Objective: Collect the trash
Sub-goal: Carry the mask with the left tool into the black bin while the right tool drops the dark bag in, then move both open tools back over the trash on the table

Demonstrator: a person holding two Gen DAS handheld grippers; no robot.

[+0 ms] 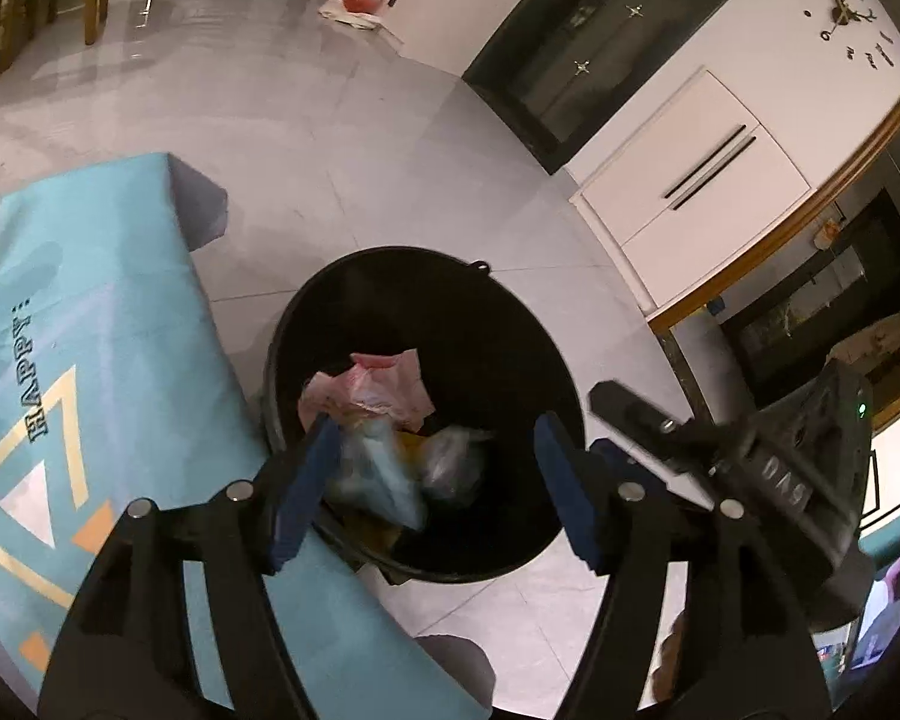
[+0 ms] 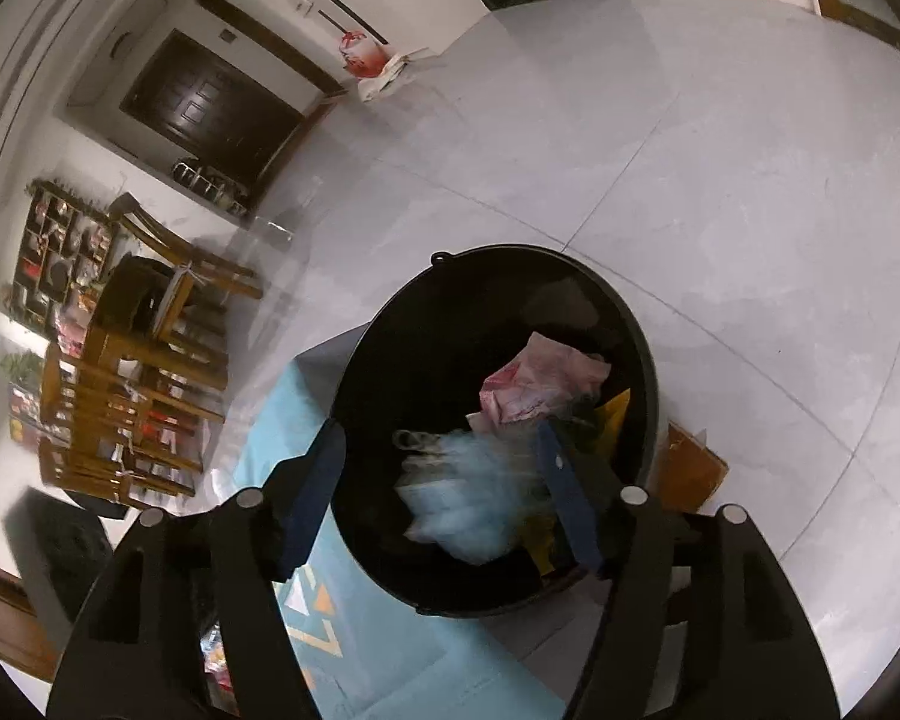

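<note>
A black trash bin (image 1: 486, 294) stands on the floor beside a teal-clothed table (image 1: 90, 312). It holds a crumpled pink wrapper (image 1: 384, 387), a clear plastic bag (image 1: 450, 462) and other scraps. A blurred light-blue piece of trash (image 1: 378, 474) is in mid-air over the bin's inside. My left gripper (image 1: 435, 483) is open above the bin, with nothing between its fingers. In the right wrist view the bin (image 2: 390, 330) lies below my open right gripper (image 2: 444, 492), and the same blue trash (image 2: 468, 498) is blurred between its fingers, touching neither. The pink wrapper (image 2: 540, 381) lies deeper inside.
My right gripper's body (image 1: 750, 456) shows at the right of the left wrist view. A brown cardboard piece (image 2: 690, 468) lies on the floor by the bin. Wooden chairs (image 2: 132, 372) stand at the left. White cabinets (image 1: 690, 186) line the wall. Grey tiled floor (image 1: 390, 138) surrounds the bin.
</note>
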